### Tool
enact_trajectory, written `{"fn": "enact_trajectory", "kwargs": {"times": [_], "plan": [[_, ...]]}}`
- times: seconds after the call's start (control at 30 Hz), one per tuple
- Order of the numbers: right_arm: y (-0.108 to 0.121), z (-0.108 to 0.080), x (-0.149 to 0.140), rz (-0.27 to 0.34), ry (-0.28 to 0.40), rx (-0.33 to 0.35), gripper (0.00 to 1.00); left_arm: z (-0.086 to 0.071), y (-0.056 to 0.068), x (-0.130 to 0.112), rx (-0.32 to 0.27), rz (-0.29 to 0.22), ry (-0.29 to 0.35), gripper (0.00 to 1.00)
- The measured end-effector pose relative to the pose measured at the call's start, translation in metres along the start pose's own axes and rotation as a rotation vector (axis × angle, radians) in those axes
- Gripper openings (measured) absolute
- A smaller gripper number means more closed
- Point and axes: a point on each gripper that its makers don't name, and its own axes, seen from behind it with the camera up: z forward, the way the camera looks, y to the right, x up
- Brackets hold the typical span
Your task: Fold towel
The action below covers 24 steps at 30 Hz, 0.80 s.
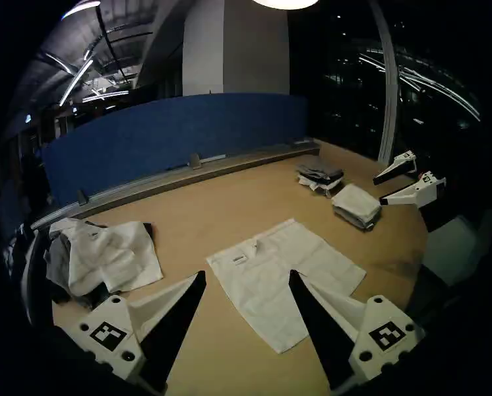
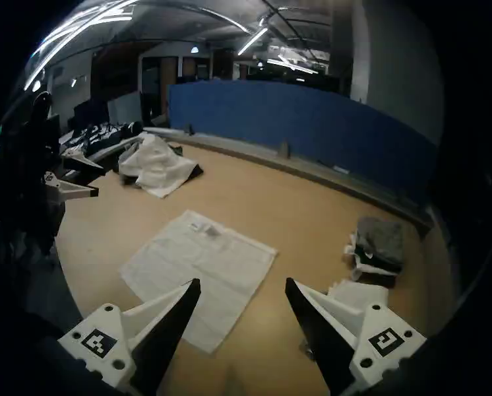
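A white towel (image 1: 312, 257) lies spread flat on the tan table (image 1: 233, 204), a small label near its far edge. My left gripper (image 1: 246, 274) hovers open above its near edge, nothing between the fingers. My right gripper (image 1: 379, 191) hangs open off the table's right side. In the right gripper view the same towel (image 2: 200, 261) lies ahead, and my right gripper (image 2: 241, 282) stands open over its near right corner. At the far left of that view, my left gripper (image 2: 99, 181) is open.
A loose heap of unfolded white and grey cloths (image 1: 104, 261) sits at the table's left. Two folded stacks (image 1: 356, 206) (image 1: 320, 175) rest at the right. A blue divider (image 1: 180, 135) runs along the table's far edge.
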Motion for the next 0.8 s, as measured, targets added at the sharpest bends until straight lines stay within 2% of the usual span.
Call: {"fn": "enact_trajectory", "kwargs": {"times": [0.27,0.8], "plan": [[-0.016,0.007,-0.023,-0.015,-0.065,0.059,1.00,0.002,0.017,-0.024,-0.052,0.012,-0.064,0.94],[-0.032,0.020,-0.059,-0.062,-0.158,0.103,1.00,0.008,0.037,-0.062,-0.122,0.059,-0.172,0.94]]}}
